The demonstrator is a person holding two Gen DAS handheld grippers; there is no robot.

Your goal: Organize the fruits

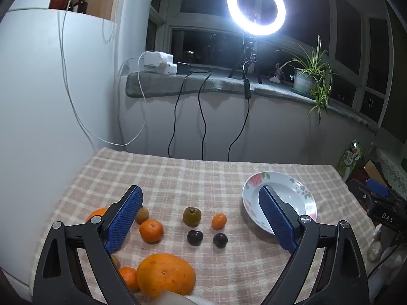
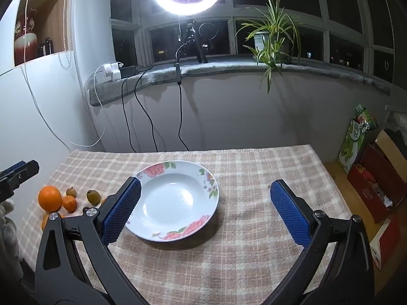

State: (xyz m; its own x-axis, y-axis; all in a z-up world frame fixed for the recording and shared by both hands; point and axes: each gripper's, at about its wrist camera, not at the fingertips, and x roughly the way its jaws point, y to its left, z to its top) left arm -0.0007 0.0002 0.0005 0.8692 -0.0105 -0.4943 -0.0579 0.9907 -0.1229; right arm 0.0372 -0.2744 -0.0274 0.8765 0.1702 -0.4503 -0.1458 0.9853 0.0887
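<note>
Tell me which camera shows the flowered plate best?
The right wrist view: the flowered plate lies almost whole and central, only its left rim behind a blue finger. In the left wrist view it sits off to the right, partly hidden by a finger.

**Legible text in the scene**

Left wrist view: the white letters "DAS" stand on a black block of the right gripper [image 1: 386, 218], at the right edge of the picture beside the table. Right wrist view: a green bag [image 2: 356, 142] on the floor to the right of the table bears large white characters, too small and distorted to read. No other text is legible.
</note>
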